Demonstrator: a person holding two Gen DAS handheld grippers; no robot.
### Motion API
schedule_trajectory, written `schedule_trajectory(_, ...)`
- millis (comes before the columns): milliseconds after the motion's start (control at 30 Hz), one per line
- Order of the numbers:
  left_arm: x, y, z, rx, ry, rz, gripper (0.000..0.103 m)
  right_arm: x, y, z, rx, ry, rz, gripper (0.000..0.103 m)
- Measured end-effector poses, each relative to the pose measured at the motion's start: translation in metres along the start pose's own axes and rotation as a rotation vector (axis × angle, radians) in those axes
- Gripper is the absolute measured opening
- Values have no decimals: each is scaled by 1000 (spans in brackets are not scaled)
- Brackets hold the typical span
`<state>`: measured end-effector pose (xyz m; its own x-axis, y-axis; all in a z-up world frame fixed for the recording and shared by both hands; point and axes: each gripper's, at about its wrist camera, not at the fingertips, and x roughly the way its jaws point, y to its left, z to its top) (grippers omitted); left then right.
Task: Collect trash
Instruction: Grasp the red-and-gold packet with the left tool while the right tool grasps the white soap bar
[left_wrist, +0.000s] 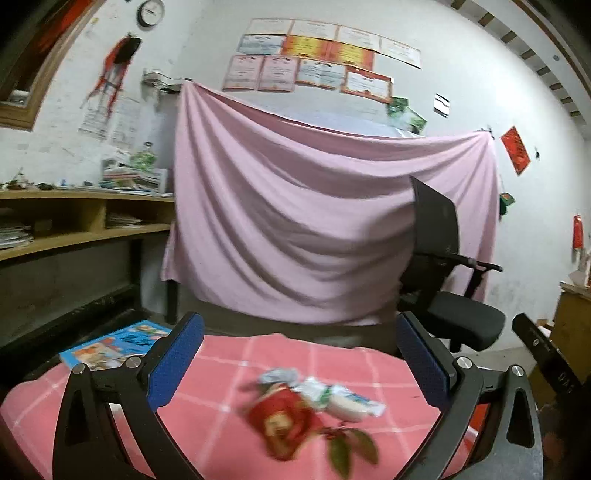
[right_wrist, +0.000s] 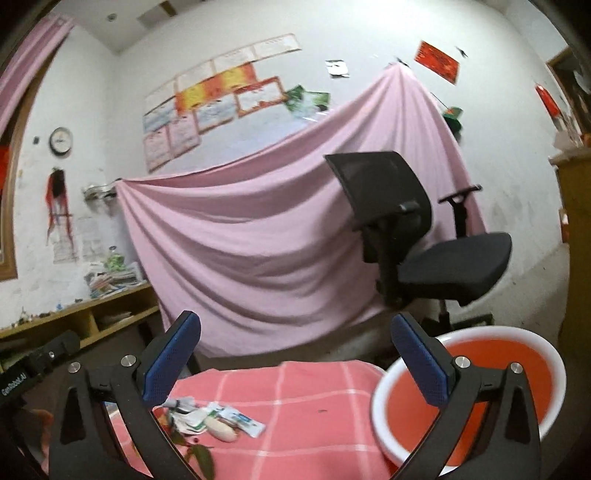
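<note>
A small heap of trash lies on the pink checked tablecloth (left_wrist: 229, 373): a red wrapper (left_wrist: 284, 424), white and blue wrappers (left_wrist: 347, 400) and green leaves (left_wrist: 351, 446). My left gripper (left_wrist: 303, 354) is open and empty, hovering just above and behind the heap. In the right wrist view the wrappers (right_wrist: 225, 417) and leaves (right_wrist: 201, 456) lie low left. My right gripper (right_wrist: 295, 354) is open and empty above the cloth (right_wrist: 306, 398). A red basin with a white rim (right_wrist: 384, 428) sits at the right, partly behind the right finger.
A black office chair (right_wrist: 428, 243) stands beyond the table before a hanging pink sheet (left_wrist: 295, 221). Wooden shelves with papers (left_wrist: 74, 218) line the left wall. A blue picture book (left_wrist: 114, 343) lies by the table's left edge. A wooden cabinet (left_wrist: 572, 321) stands at far right.
</note>
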<state>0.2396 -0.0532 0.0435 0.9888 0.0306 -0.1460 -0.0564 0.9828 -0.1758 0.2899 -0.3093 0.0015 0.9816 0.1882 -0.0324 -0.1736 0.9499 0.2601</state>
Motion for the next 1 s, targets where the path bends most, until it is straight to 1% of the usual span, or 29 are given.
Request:
schedule_trajectory(133,-5,22,-15,-27,-37,38,101,2,22,-8,-87,-16,29,103)
schedule_trajectory(200,-5,32,-22,-38,-25,50,101,5,30,-12,-123,-11,40,103)
schedule_trajectory(400,2,44,-31,-27,65,26,101,24,43,-23,-198,48,63,103)
schedule_trajectory(500,14,40,-33,-3,145,16,101,31,45,-27,-225,92,58,103)
schedule_trajectory(600,26,36,-39,17,228,-6,101,35,42,-30,-220,127,58,103)
schedule_trajectory(633,29,35,-40,17,243,-14,101,36,41,-31,-217,141,58,103)
schedule_trajectory(733,34,36,-45,5,278,-41,99,46,36,-37,-202,222,72,103)
schedule_trajectory(767,35,37,-45,0,284,-49,98,49,36,-40,-200,243,75,103)
schedule_trajectory(800,35,37,-45,-6,291,-65,90,51,36,-43,-195,267,79,103)
schedule_trajectory(833,36,38,-45,-11,301,-81,79,55,35,-46,-188,296,85,103)
schedule_trajectory(900,42,39,-46,-19,336,-111,71,59,34,-50,-179,331,94,100)
schedule_trajectory(1000,49,38,-49,-24,388,-155,67,65,34,-54,-167,380,112,95)
